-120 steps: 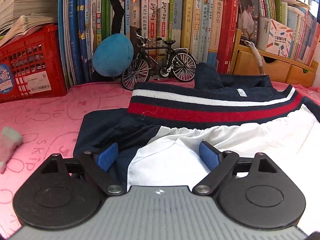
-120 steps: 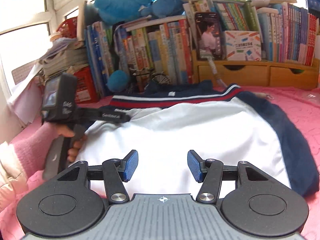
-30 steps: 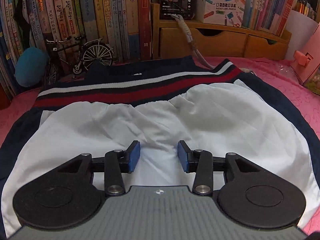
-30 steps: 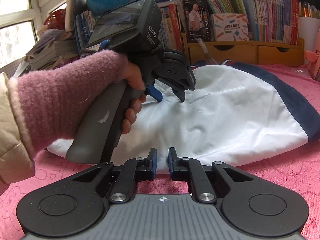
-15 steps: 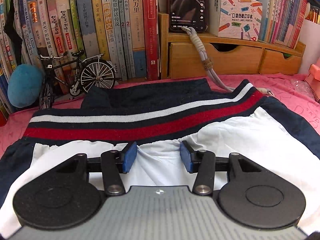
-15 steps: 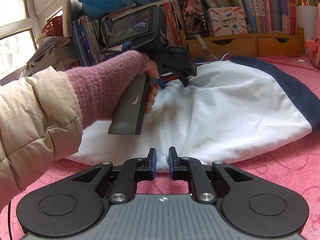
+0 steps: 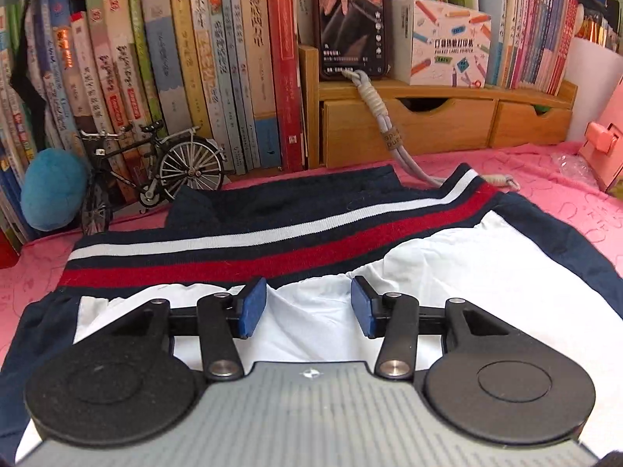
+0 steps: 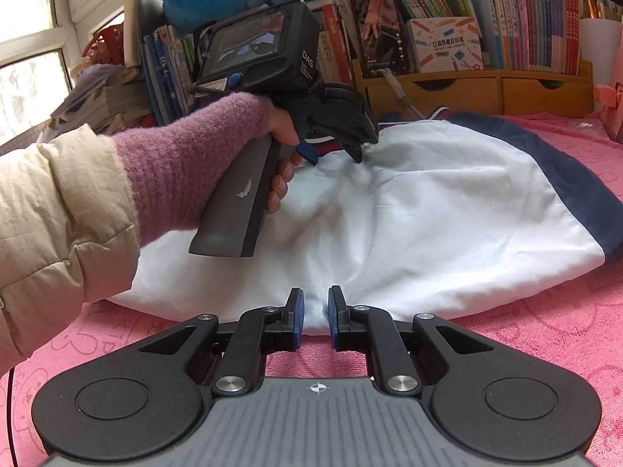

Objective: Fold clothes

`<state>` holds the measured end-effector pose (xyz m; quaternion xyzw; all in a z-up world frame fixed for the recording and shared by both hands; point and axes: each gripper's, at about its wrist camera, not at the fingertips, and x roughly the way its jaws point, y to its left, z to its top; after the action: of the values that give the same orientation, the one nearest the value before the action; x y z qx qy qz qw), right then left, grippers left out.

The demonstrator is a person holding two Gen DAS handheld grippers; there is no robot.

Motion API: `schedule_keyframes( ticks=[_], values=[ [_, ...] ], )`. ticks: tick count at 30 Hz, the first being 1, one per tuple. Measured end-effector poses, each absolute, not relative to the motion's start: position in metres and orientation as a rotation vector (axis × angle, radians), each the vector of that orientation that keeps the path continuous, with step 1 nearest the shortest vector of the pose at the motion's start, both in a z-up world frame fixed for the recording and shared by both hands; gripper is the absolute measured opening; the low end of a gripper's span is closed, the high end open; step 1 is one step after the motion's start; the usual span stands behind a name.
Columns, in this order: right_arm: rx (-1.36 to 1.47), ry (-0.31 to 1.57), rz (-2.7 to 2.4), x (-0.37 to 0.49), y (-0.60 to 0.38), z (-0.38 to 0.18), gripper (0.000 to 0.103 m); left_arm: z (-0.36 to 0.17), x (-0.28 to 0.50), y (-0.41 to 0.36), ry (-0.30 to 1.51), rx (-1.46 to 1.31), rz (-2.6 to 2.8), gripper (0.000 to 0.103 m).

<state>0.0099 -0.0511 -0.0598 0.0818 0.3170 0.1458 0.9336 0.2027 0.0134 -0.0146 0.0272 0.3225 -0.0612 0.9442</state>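
Observation:
A white garment (image 7: 467,272) with navy sides and a navy, white and red striped band (image 7: 272,249) lies flat on a pink blanket (image 8: 525,342). My left gripper (image 7: 307,305) stands open low over the white cloth just short of the striped band, with a wrinkle of fabric between its blue pads. In the right wrist view the left gripper (image 8: 337,153) tips down onto the garment (image 8: 447,214), held by a hand in a pink knit sleeve (image 8: 187,167). My right gripper (image 8: 315,315) is shut on the garment's near white edge.
Rows of books (image 7: 194,78) and a wooden drawer unit (image 7: 409,128) stand behind the garment. A model bicycle (image 7: 155,171) and a blue plush ball (image 7: 52,188) sit at the back left. A white cable (image 7: 393,148) runs down to the band. A pink box (image 7: 603,148) is at the far right.
My left gripper has moved forward across the white cloth to the striped band and stays open. My right gripper, open four seconds ago, stays shut on the near edge.

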Motion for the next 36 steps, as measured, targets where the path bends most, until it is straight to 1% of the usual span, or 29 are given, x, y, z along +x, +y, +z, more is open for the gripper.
schedule_keyframes(
  ticks=[3,4,5,6,7,8,9,11,14,16,17,19,23,28,32,36],
  values=[
    [0.166,0.647,0.299,0.009,-0.05,-0.06,0.015,-0.003,0.18,0.021,0.616,0.061,-0.14,0.049],
    [0.167,0.646,0.305,0.009,-0.05,-0.059,0.017,0.001,0.163,0.022,0.592,0.091,-0.137,0.05],
    [0.169,0.645,0.316,0.009,-0.05,-0.059,0.022,0.002,0.145,0.024,0.572,0.128,-0.131,0.052],
    [0.172,0.643,0.337,0.009,-0.049,-0.059,0.033,0.003,0.13,0.027,0.56,0.153,-0.126,0.055],
    [0.179,0.641,0.371,0.009,-0.049,-0.058,0.041,0.001,0.113,0.032,0.555,0.175,-0.118,0.057],
    [0.185,0.634,0.41,0.009,-0.05,-0.057,0.058,-0.001,0.096,0.037,0.55,0.197,-0.108,0.057],
    [0.187,0.624,0.45,0.008,-0.052,-0.056,0.062,-0.003,0.083,0.041,0.548,0.211,-0.096,0.057],
    [0.101,0.587,0.503,0.002,-0.051,-0.048,0.061,-0.008,0.058,0.049,0.53,0.26,-0.07,0.059],
    [-0.098,0.454,0.498,-0.016,-0.053,-0.033,0.062,-0.015,0.035,0.053,0.498,0.344,-0.047,0.066],
    [-0.251,0.348,0.465,-0.024,-0.056,-0.024,0.067,-0.018,0.027,0.051,0.483,0.381,-0.05,0.068],
    [-0.318,0.312,0.453,-0.023,-0.056,-0.023,0.071,-0.02,0.025,0.049,0.475,0.39,-0.057,0.069],
    [-0.441,0.279,0.428,-0.016,-0.051,-0.027,0.072,-0.022,0.027,0.043,0.465,0.39,-0.072,0.069],
    [-0.643,0.262,0.403,-0.001,-0.035,-0.047,0.072,-0.026,0.038,0.03,0.453,0.409,-0.084,0.07],
    [-0.824,0.274,0.401,0.01,-0.029,-0.069,0.072,-0.042,0.056,0.028,0.512,0.499,-0.06,0.071],
    [-0.827,0.314,0.387,0.023,-0.049,-0.075,0.07,-0.038,0.06,0.043,0.531,0.459,-0.055,0.072],
    [-0.83,0.347,0.326,0.032,-0.078,-0.074,0.07,-0.034,0.058,0.062,0.528,0.485,0.022,0.072]
  ],
)
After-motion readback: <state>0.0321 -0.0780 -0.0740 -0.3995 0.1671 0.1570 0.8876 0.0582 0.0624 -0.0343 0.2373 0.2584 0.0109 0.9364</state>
